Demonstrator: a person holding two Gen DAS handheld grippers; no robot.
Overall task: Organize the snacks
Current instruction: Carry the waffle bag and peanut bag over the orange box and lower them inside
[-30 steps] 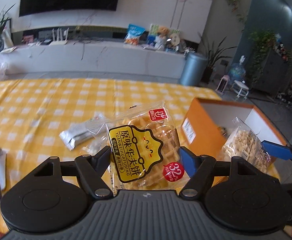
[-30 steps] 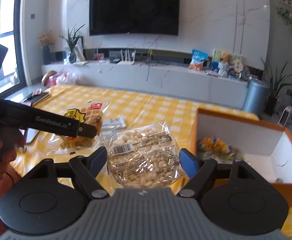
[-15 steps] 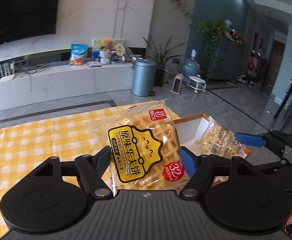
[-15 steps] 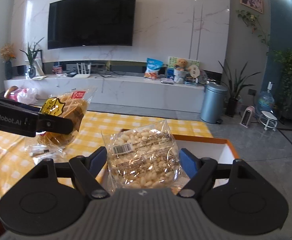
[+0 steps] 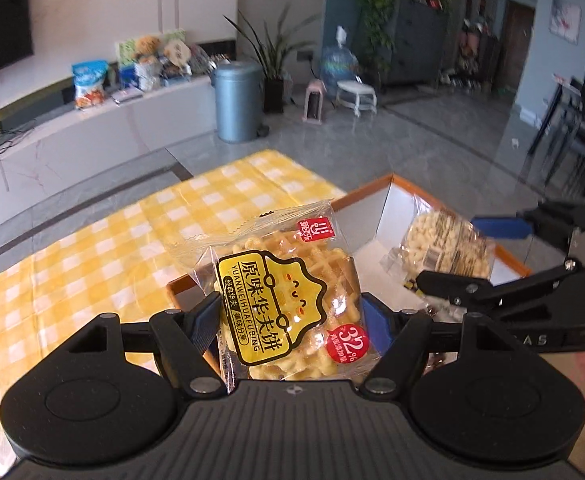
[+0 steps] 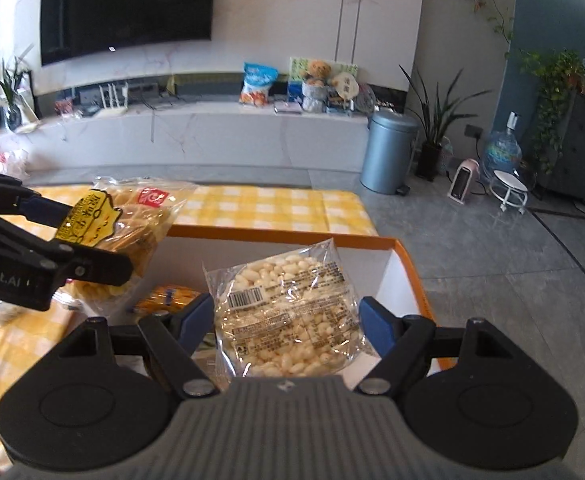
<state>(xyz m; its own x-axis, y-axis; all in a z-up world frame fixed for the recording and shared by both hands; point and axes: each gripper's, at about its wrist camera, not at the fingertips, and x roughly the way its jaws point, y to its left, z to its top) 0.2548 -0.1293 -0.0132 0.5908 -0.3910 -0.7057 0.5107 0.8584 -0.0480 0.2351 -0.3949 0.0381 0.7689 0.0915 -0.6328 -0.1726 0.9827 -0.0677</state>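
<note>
The left tongs are grasping the waffle packet and the right tongs are grasping the puffed-snack packet, both hanging over the orange box sitting at the checked surface's far corner.

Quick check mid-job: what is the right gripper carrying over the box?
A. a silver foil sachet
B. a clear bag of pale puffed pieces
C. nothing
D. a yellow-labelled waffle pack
B: the right gripper is clamped on the clear bag of pale puffed pieces, above the orange-rimmed box; the waffle pack sits in the left gripper.
</note>
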